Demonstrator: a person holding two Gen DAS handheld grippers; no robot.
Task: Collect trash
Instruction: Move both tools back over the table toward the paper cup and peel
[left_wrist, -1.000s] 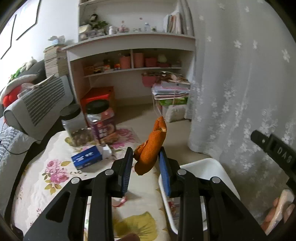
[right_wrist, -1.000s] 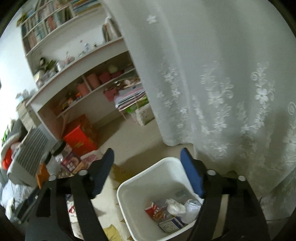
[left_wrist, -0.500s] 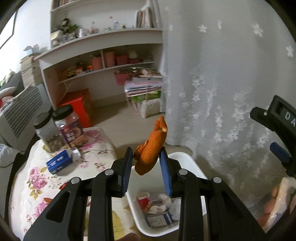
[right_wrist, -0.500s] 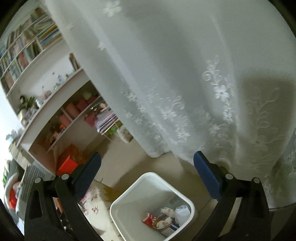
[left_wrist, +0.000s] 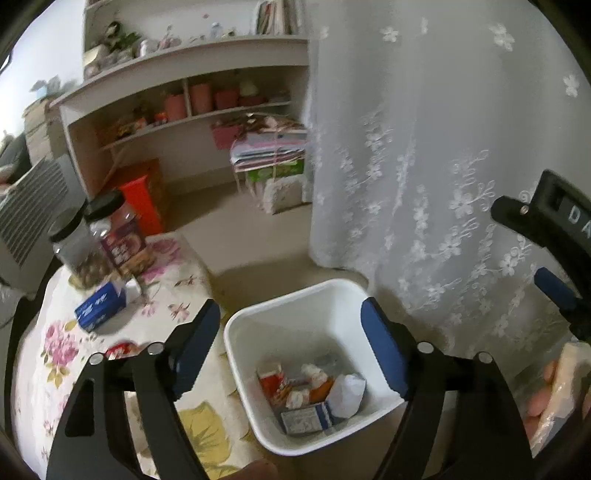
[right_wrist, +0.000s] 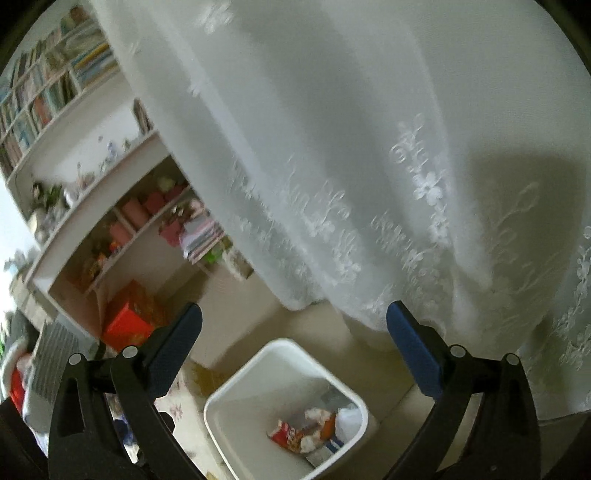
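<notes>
A white square bin (left_wrist: 255, 321) stands on the floor beside the floral table; it also shows in the right wrist view (right_wrist: 240, 391). It holds wrappers, crumpled tissue, a small carton and the orange peel (left_wrist: 320, 392). My left gripper (left_wrist: 291, 350) is open and empty, hanging right above the bin. My right gripper (right_wrist: 293, 350) is open and empty, higher up above the bin, near the lace curtain. A blue box (left_wrist: 99, 306) and a red wrapper (left_wrist: 120, 349) lie on the table.
Two black-lidded jars (left_wrist: 110, 236) stand at the table's far edge. A lace curtain (left_wrist: 424, 147) hangs close behind the bin. A white shelf unit (left_wrist: 184, 92), a red box (left_wrist: 142, 192) and a stack of papers on a rack are farther back.
My left gripper moved over the bin and opened; the orange peel it held dropped in. My right gripper stayed open and tilted up toward the curtain.
</notes>
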